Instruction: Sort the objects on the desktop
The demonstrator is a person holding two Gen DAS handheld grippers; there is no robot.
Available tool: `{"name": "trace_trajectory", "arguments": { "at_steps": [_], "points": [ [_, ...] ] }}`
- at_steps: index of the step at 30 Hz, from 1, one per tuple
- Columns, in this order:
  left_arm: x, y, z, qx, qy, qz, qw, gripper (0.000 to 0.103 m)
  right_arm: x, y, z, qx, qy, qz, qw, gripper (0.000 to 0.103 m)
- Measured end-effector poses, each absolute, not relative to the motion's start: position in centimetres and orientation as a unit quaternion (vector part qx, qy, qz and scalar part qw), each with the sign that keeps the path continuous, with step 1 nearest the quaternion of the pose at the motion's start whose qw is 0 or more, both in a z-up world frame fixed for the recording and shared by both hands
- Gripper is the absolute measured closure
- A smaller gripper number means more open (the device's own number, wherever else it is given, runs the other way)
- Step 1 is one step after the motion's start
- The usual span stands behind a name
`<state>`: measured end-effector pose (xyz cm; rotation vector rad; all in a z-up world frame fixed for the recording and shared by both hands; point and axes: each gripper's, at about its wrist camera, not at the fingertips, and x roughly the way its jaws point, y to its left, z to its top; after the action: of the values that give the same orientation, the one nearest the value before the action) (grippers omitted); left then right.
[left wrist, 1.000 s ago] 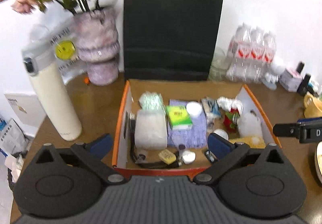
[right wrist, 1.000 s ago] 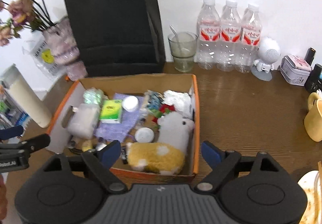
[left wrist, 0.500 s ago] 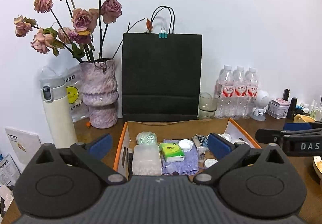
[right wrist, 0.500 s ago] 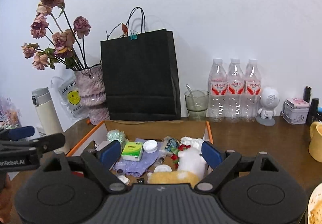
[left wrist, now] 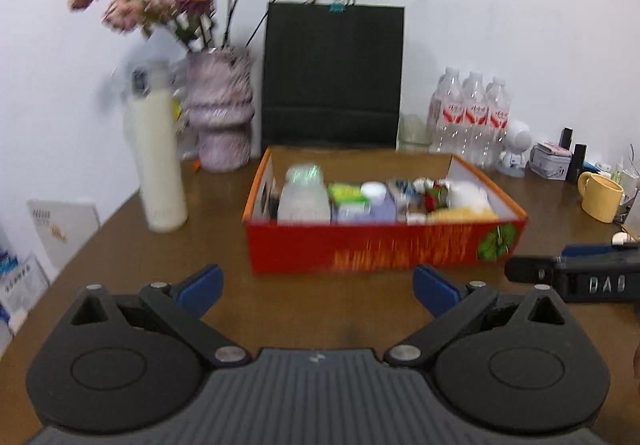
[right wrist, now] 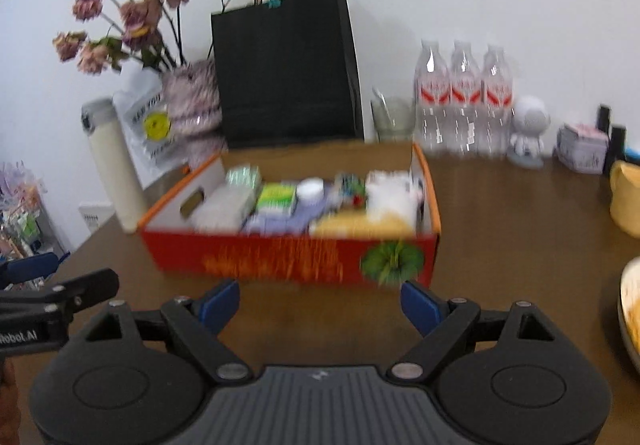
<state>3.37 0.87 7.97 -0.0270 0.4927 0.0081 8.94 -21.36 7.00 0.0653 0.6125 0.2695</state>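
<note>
Both grippers, left (left wrist: 316, 285) and right (right wrist: 320, 299), fingers open and empty; risk: a reach nudges the packed box (left wrist: 384, 249) on the desk (left wrist: 120, 245).

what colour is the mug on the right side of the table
Yellow; the mug shows best in the left wrist view, standing right of the red box.

A: What lies ahead of the left gripper (left wrist: 316, 287)?

B: Bare brown table (left wrist: 224, 245) between its spread fingers, then the red wall of the box (left wrist: 384, 245) blocks the way straight on. Ahead to its left stands the cream flask (left wrist: 158, 161), upright, apart from the box; a lane of tabletop runs between them.

A: And the right gripper (right wrist: 320, 303)?

B: The same box wall close ahead. To its right the table lies open up to the yellow mug (right wrist: 626, 197); behind the box stand the black bag (right wrist: 284, 69) and bottles (right wrist: 464, 97).
</note>
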Motion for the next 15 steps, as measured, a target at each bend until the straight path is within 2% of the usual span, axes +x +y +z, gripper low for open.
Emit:
{"name": "trace_trajectory", "arguments": {
  "at_steps": [5, 15],
  "points": [
    [-0.9, 1.6, 6.2, -0.048, 0.267, 0.015, 0.962, 0.000, 4.0, -21.4, 4.8, 0.021, 0.313, 0.136, 0.940, 0.015],
    [-6.5, 0.0, 3.5, -0.012, 0.301, 0.006, 0.954, 0.000, -4.6, -22.0, 2.2, 0.012, 0.321, 0.130, 0.938, 0.012]
  ]
}}
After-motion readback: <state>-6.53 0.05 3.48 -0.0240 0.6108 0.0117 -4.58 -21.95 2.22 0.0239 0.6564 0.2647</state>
